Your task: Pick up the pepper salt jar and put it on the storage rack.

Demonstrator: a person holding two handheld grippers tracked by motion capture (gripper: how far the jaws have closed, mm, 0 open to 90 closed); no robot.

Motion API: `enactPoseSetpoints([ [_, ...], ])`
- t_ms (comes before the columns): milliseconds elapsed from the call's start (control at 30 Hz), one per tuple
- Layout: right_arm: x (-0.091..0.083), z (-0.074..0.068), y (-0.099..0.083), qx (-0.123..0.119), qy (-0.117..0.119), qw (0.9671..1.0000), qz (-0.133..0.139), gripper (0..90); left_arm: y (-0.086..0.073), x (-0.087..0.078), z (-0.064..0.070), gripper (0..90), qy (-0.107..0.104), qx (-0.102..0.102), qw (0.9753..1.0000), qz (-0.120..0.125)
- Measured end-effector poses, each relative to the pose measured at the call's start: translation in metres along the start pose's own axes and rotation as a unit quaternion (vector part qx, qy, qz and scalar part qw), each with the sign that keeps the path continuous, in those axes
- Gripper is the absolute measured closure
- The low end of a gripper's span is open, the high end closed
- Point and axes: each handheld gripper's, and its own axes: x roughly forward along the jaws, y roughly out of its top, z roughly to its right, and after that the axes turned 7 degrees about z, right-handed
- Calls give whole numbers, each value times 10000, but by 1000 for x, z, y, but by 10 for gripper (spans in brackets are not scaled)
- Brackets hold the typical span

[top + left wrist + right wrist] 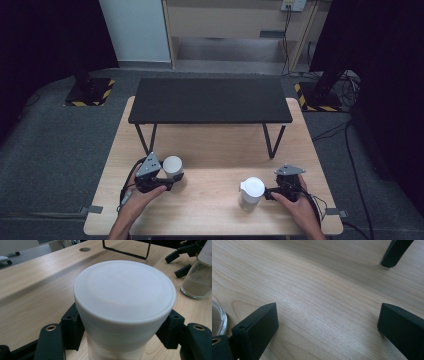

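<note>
A jar with a white lid point(172, 165) stands at the table's front left, and my left gripper point(172, 176) is shut on it. In the left gripper view the lid point(125, 290) is close up, and the left gripper point(123, 315) has a black jaw pressed to each side of the jar. A second jar with a white lid point(251, 191) stands at the front right; its glass body point(197, 277) holds pale powder. My right gripper point(270, 191) sits just right of it. The right gripper point(328, 312) is open over bare wood, with the jar's glass edge point(218, 320) outside its left jaw.
A low black stand point(210, 100) on thin metal legs point(270, 142) spans the far half of the wooden table point(210, 210). One of its feet point(394, 252) is ahead of the right gripper. Dark floor surrounds the table.
</note>
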Motion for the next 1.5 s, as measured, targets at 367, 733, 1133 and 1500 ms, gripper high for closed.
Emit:
enactPoseSetpoints([
  [367, 0, 0, 0, -1, 1, 10000, 0, 40, 0, -7, -5, 333, -265, 52, 9994, 208],
  [733, 0, 0, 0, -3, 1, 10000, 1, 40, 12, -14, -14, 334, -597, 263, 9977, 182],
  [1133, 0, 0, 0, -3, 1, 10000, 1, 40, 26, -18, -25, 334, -930, 404, 9945, 261],
  [1500, 0, 0, 0, -3, 2, 10000, 1, 40, 40, -15, -34, 334, -1125, 424, 9925, 209],
])
